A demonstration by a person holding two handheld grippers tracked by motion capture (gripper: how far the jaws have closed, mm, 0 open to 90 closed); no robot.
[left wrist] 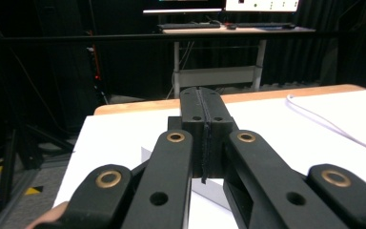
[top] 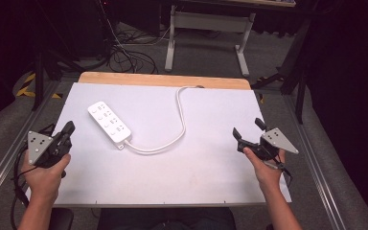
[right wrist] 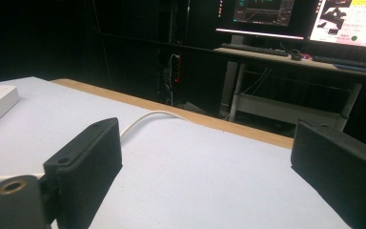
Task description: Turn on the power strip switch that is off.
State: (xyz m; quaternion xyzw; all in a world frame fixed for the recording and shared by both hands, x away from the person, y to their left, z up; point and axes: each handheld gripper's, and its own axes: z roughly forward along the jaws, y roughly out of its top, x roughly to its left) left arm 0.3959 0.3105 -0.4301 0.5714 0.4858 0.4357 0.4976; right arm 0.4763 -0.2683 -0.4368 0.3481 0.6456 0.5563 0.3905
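White power strip [top: 109, 121] lying on the white table [top: 211, 167], toward the back left, well apart from both claws. Left claw [left wrist: 204, 125] clenched on nothing, near the left edge. Right claw [right wrist: 209, 167] released, apparently just above the right edge.

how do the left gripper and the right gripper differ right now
The left gripper has its jaws pressed shut with nothing between them; the right gripper has its jaws wide apart, also holding nothing. The left gripper sits by the table's left edge, the right gripper near its right edge. Both are hand-held, apart from the power strip.
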